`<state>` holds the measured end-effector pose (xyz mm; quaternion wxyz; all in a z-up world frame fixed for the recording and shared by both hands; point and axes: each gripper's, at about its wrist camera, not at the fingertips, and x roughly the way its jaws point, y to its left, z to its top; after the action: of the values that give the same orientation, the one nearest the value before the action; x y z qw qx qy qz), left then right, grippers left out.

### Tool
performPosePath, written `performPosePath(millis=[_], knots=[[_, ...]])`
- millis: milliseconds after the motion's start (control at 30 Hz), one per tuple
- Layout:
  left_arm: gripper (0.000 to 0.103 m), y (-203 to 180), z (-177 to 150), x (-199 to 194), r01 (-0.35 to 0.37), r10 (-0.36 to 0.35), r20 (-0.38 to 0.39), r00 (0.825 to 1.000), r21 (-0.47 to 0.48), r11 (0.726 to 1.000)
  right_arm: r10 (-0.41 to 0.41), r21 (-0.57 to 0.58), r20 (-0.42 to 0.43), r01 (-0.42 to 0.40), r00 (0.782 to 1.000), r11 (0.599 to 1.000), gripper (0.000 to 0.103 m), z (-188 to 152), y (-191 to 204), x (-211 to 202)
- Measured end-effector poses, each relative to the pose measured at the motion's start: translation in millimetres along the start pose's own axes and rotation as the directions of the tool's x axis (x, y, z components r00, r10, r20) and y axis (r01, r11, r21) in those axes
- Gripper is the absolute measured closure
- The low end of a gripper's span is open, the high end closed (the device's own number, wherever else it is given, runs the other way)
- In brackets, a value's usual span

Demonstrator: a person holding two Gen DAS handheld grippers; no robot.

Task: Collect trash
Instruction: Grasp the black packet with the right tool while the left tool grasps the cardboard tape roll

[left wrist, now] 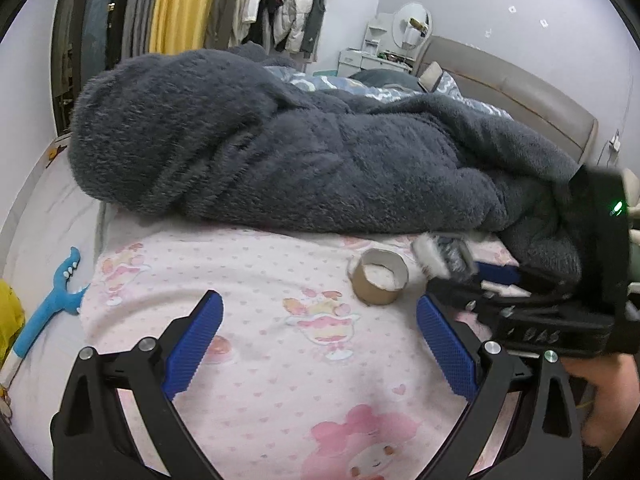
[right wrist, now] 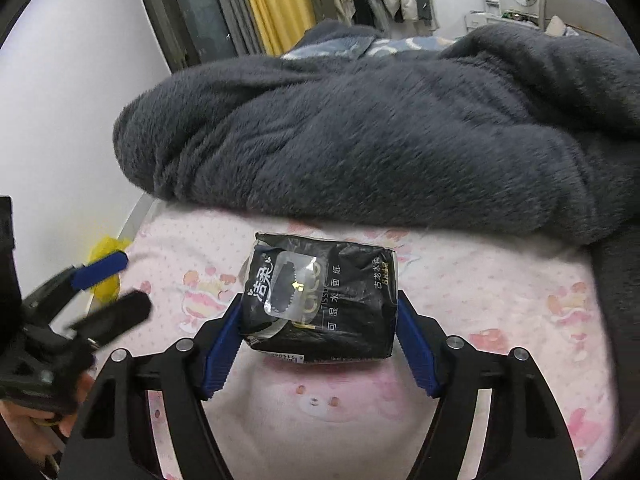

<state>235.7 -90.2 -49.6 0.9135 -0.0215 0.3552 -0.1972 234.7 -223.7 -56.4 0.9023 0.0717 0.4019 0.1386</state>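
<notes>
Right gripper (right wrist: 318, 330) clamped on black tissue pack (right wrist: 320, 304), pads touching both its sides, over pink bedsheet (right wrist: 500, 280). Left gripper (left wrist: 320, 336) open, empty; cardboard tape core (left wrist: 379, 277) just ahead, slightly right.

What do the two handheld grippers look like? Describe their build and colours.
Both match: the left gripper and right gripper have matte black forked frames with silver pivot bolts and blue ribbed fingers. A small green light glows on the right unit's black body.
</notes>
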Motion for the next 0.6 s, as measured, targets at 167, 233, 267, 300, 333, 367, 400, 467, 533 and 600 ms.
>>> performPosePath(millis=[167, 233, 267, 300, 333, 367, 400, 467, 533, 600], knots=[[0.006, -16.9, -0.7, 15.3, 0.019, -0.017, -0.029, 0.999, 0.041, 0.999, -0.002, 0.044, 0.034, 0.001, 0.999, 0.999, 0.03, 1.2, -22.8, -15.6], [0.008, -23.3, -1.6, 22.1, 0.025, -0.022, -0.042, 0.999, 0.055, 0.998, 0.0, 0.06, 0.045, -0.003, 0.999, 0.998, 0.03, 0.8, -30.9, -21.6], [0.012, -26.3, -1.9, 25.8, 0.029, -0.026, -0.049, 0.998, 0.062, 0.998, 0.002, 0.068, 0.049, -0.005, 0.999, 0.998, 0.03, 1.4, -35.0, -23.0], [0.016, -29.4, -1.7, 30.3, 0.033, -0.029, -0.059, 0.998, 0.068, 0.997, 0.004, 0.076, 0.055, -0.008, 0.998, 0.997, 0.03, 0.3, -38.9, -26.5], [0.017, -31.7, -1.4, 33.6, 0.036, -0.032, -0.065, 0.997, 0.071, 0.997, 0.006, 0.084, 0.061, -0.011, 0.998, 0.996, 0.03, -0.2, -43.3, -29.6], [0.018, -33.8, -0.9, 37.8, 0.04, -0.035, -0.071, 0.997, 0.071, 0.997, 0.007, 0.089, 0.064, -0.013, 0.998, 0.996, 0.03, -0.6, -46.3, -31.7], [0.021, -34.7, -0.3, 41.0, 0.045, -0.04, -0.077, 0.996, 0.069, 0.997, 0.009, 0.094, 0.067, -0.015, 0.998, 0.995, 0.03, -1.0, -49.6, -33.7], [0.026, -36.1, 1.1, 48.6, 0.058, -0.053, -0.093, 0.994, 0.059, 0.997, 0.012, 0.097, 0.07, -0.019, 0.997, 0.995, 0.03, -2.7, -53.8, -37.3], [0.027, -37.8, 2.4, 54.7, 0.06, -0.054, -0.106, 0.993, 0.057, 0.997, 0.012, 0.097, 0.069, -0.018, 0.998, 0.995, 0.03, -4.3, -57.3, -38.9], [0.028, -40.5, 3.2, 59.0, 0.056, -0.048, -0.117, 0.992, 0.066, 0.996, 0.013, 0.101, 0.07, -0.02, 0.997, 0.995, 0.03, -5.7, -61.6, -40.7]])
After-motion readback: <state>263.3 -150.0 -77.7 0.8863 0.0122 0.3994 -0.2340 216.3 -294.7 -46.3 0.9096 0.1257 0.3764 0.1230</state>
